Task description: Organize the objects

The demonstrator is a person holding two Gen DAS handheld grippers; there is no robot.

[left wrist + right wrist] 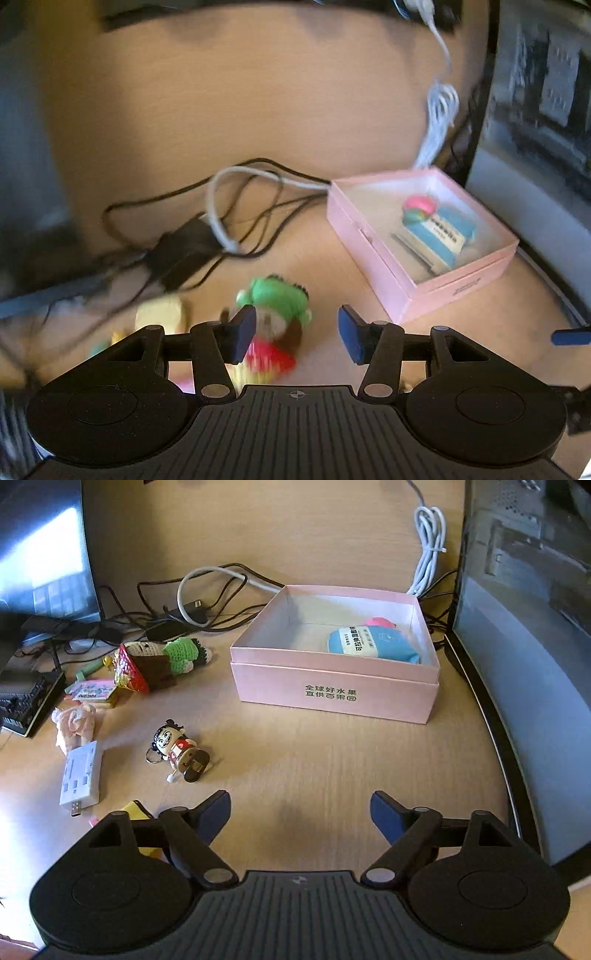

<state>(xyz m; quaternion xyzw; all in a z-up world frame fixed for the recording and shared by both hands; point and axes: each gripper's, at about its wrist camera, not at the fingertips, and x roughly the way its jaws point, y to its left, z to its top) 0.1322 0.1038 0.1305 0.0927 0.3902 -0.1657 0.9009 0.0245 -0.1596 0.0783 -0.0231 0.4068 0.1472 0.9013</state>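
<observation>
A pink box (334, 694) stands open on the desk; it also shows in the left wrist view (373, 236). Inside lie a blue packet (369, 644) and a pink item (380, 622). A crocheted doll (280, 299) with green hat and red skirt lies just beyond my left gripper (297, 334), which is open and empty above it; the view is blurred. The doll shows in the right wrist view (162, 659). My right gripper (301, 812) is open and empty above bare desk. A small wind-up figure (179, 751) lies ahead to its left.
Tangled black and white cables (207, 602) lie behind the doll. A white card reader (79, 775), a pink crumpled item (74, 723), a small colourful box (94, 690) and a yellow object (138, 810) lie at left. A monitor (535, 627) stands right, a keyboard (26, 701) far left.
</observation>
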